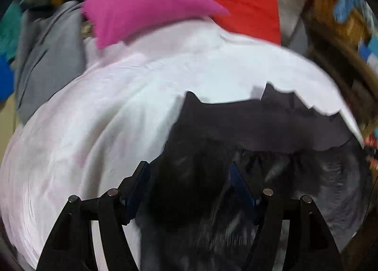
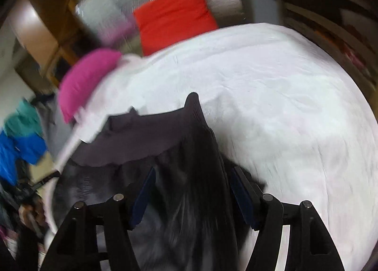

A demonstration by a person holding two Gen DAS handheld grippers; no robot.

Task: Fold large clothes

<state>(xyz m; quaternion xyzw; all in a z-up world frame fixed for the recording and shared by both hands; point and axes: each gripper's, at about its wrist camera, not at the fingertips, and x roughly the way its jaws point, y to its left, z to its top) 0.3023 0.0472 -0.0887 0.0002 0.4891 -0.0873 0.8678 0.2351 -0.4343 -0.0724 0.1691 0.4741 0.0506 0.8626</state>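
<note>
A dark grey-black garment with an elastic waistband lies on a white sheet. In the left wrist view my left gripper has its blue-padded fingers on either side of a bunched fold of the dark cloth. In the right wrist view my right gripper likewise has a ridge of the dark garment between its fingers, with the waistband stretching left. Both views are motion-blurred. The fingers stand fairly wide apart around the cloth.
A pink cushion and a red folded cloth lie at the far side of the sheet. Grey cloth hangs at the left. Blue and teal clothes and wooden furniture stand at the left in the right wrist view.
</note>
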